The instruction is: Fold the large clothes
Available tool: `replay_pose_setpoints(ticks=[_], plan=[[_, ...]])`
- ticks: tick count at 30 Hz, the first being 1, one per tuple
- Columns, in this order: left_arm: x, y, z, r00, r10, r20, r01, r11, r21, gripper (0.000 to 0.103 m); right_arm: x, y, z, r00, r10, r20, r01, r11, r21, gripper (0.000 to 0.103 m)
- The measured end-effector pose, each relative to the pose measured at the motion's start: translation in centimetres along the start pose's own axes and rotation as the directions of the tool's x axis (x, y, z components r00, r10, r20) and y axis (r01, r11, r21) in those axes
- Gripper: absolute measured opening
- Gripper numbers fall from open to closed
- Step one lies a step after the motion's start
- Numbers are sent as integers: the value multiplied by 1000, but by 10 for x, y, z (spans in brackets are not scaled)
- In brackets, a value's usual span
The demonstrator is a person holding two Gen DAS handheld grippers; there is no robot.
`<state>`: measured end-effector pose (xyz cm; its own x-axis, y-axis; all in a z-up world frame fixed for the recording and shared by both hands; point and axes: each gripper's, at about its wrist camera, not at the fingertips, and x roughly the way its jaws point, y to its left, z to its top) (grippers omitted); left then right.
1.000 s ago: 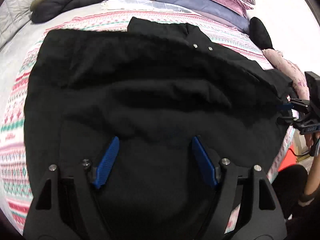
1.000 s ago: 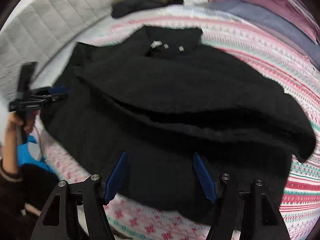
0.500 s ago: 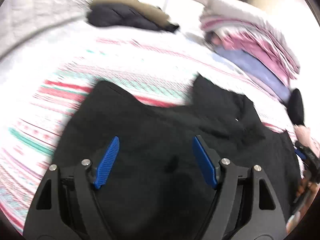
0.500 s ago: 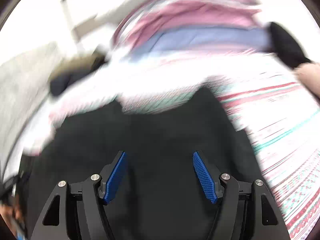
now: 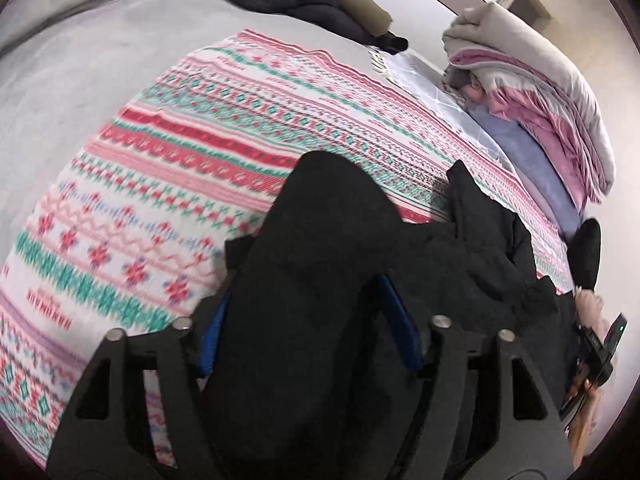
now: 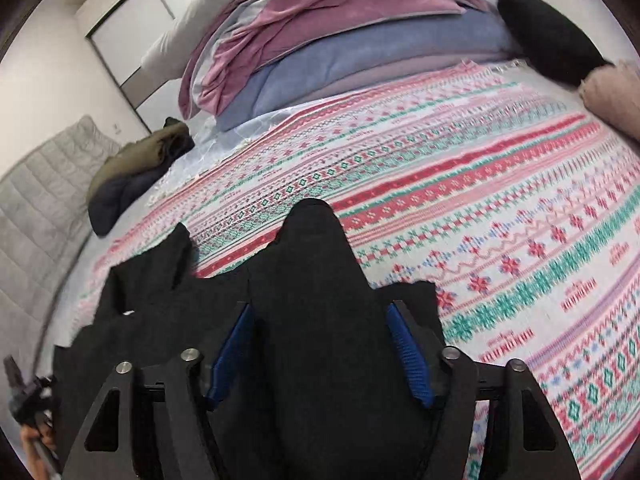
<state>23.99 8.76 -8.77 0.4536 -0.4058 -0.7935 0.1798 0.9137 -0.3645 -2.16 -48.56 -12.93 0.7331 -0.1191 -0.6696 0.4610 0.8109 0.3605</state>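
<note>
large black fleece garment [image 5: 320,240] bunched on the patterned red-green-white blanket [image 5: 192,152] over the bed | left tongs [image 5: 308,332] closing on a fold (blue pads flank it) | right tongs [image 6: 320,348] closing on another fold

A second ago I had the black garment [image 5: 320,240] lying spread flat across the patterned blanket [image 5: 180,152], both claws wide and empty above it. Now my left claw [image 5: 308,336] has a thick bunch of that fabric between its blue pads and is closing on it. My right claw [image 6: 320,352] is closing on a bunch too. Each gathered sleeve end now pokes forward past the fingers, and far more blanket lies bare.
</note>
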Motion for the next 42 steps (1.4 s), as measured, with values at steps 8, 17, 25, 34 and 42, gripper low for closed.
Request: replay_pose_setpoints(ticks=[8, 17, 25, 34, 42], plan=[[-52, -1, 6, 979, -88, 186, 81, 996, 45, 14, -26, 21, 11, 985, 42, 168, -18, 989, -145, 6], [-24, 43, -3, 985, -27, 171, 44, 994, -96, 12, -10, 13, 16, 986, -43, 158, 61, 993, -105, 6], [-25, 27, 7, 987, -90, 130, 92, 996, -9, 30, 5, 9, 11, 995, -51, 83, 59, 993, -100, 9], [-37, -7, 14, 979, -22, 203, 8, 998, 66, 6, 11, 20, 9, 996, -74, 41, 79, 988, -134, 8], [-71, -40, 69, 907, -48, 419, 14, 996, 83, 6, -30, 56, 53, 941, -106, 321, 172, 968, -183, 6]])
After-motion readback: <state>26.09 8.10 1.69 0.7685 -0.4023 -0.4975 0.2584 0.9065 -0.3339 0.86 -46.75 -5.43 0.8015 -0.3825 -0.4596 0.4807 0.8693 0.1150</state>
